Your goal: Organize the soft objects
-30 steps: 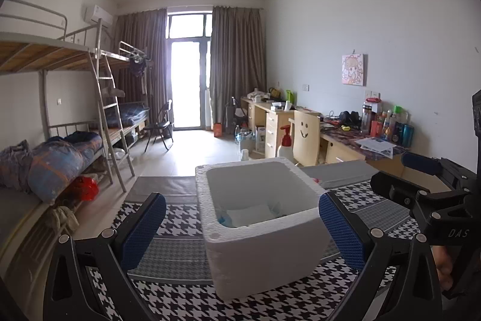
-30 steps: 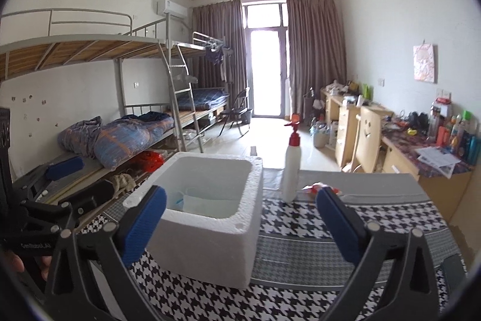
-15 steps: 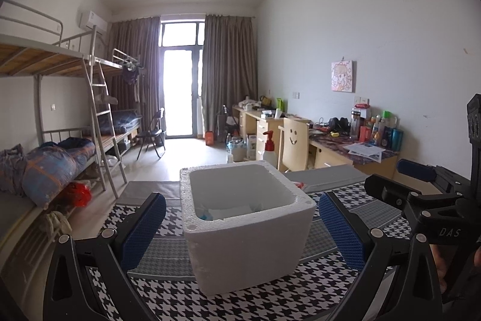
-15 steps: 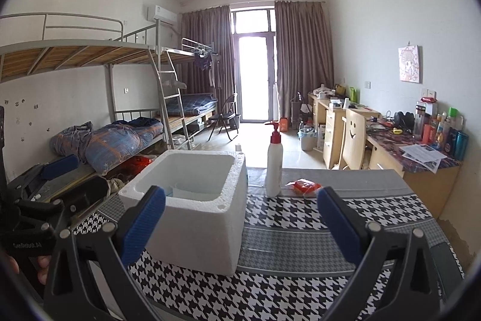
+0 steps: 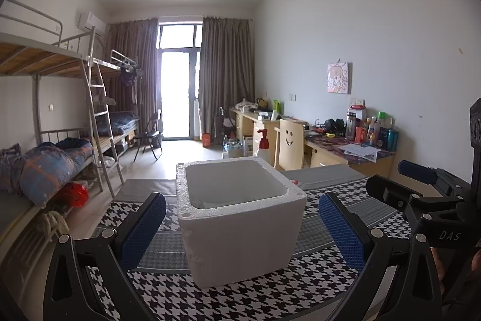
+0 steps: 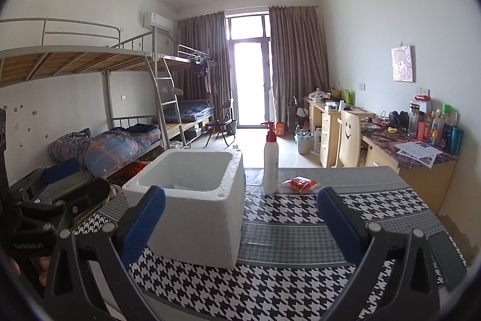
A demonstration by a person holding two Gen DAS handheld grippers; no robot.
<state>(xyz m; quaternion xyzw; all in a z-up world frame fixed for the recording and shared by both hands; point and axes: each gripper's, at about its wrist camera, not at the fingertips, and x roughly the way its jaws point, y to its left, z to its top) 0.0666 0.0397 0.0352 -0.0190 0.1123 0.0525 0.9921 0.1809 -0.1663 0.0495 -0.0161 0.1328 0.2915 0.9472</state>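
Houndstooth worktop (image 6: 300, 285): we have drawn both claws back from the foam box (image 5: 240, 218). Left claw (image 5: 240, 230) and right claw (image 6: 240, 227) gape empty; red packet (image 6: 300, 184) awaits.

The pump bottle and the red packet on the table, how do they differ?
The pump bottle stands upright and tall; the red packet lies flat and low. The bottle is white with a red pump, while the packet is red all over. The bottle looks rigid; the packet looks soft and crinkled. Both sit on the houndstooth tablecloth, right of the foam box.
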